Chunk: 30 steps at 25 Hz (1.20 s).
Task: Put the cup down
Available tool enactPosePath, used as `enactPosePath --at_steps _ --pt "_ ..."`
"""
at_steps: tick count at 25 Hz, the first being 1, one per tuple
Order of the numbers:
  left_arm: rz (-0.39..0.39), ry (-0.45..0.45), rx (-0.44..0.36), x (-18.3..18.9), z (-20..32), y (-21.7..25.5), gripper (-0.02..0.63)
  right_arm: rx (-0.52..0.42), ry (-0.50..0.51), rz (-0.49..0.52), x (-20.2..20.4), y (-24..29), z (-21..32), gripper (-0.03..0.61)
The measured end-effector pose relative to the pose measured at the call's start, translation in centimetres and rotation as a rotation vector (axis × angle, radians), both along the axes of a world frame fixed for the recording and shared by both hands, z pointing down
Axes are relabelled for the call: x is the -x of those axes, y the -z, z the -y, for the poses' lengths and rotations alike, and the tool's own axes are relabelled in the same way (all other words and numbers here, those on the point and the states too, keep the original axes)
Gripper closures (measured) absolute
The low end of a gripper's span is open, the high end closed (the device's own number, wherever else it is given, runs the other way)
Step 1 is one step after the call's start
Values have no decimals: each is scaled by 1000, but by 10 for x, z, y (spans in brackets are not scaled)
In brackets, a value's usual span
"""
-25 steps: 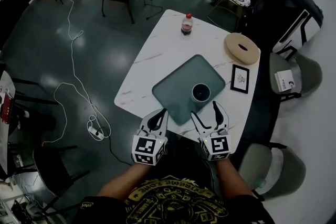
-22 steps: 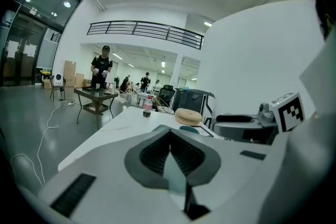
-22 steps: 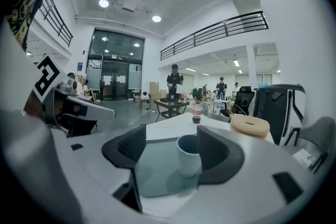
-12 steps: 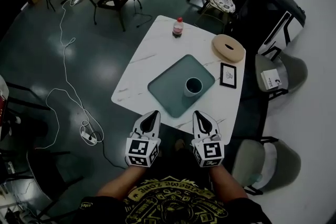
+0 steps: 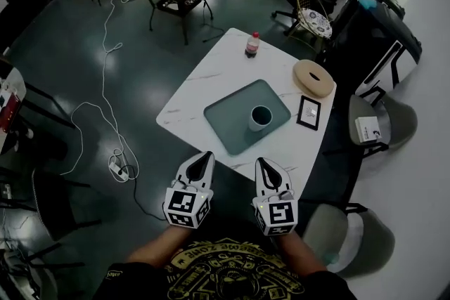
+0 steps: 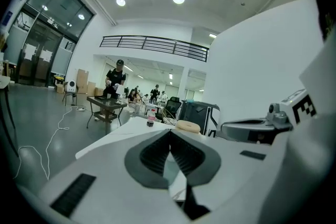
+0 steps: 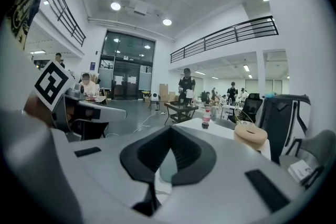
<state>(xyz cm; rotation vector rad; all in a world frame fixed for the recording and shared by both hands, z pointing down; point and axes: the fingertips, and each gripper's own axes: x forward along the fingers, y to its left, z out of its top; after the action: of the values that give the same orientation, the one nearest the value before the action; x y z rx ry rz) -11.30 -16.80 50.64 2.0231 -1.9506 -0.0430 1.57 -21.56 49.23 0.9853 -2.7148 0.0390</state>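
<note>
The dark cup [image 5: 260,117] stands upright on the teal tray [image 5: 228,124], on the white marble table [image 5: 204,84]. Nothing touches it. My left gripper [image 5: 204,157] and right gripper [image 5: 261,164] hover side by side off the table's near edge, short of the tray, both shut with nothing between the jaws. In the left gripper view my left gripper [image 6: 169,132] shows its pads pressed together. The right gripper view shows my right gripper [image 7: 170,127] likewise closed tip to tip. The jaws hide the cup in both gripper views.
A cola bottle [image 5: 252,44] stands at the table's far edge, a wooden ring [image 5: 314,77] and a black picture frame [image 5: 308,112] on its right side. Grey chairs [image 5: 394,105] sit to the right. A white cable [image 5: 105,116] trails across the floor on the left.
The right gripper's jaws, open beside the cup a second ago, are now shut. Both grippers have drawn back from the tray toward the person and risen. The cup stays on the tray.
</note>
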Motion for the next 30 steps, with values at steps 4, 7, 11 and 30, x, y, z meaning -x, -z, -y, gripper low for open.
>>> enactPosePath --at_steps 4,7,11,30 --pt "16 50 -21 -26 -20 13 601 -22 67 -10 -17 15 -15 571" --pt "37 87 -31 -46 -36 22 601 -23 123 -12 -31 19 -27 571" --pt "63 158 -36 -63 -62 31 601 -16 205 1 -43 24 -45 572" --pt "145 518 2 -56 -247 50 601 74 623 86 -10 34 -209 574"
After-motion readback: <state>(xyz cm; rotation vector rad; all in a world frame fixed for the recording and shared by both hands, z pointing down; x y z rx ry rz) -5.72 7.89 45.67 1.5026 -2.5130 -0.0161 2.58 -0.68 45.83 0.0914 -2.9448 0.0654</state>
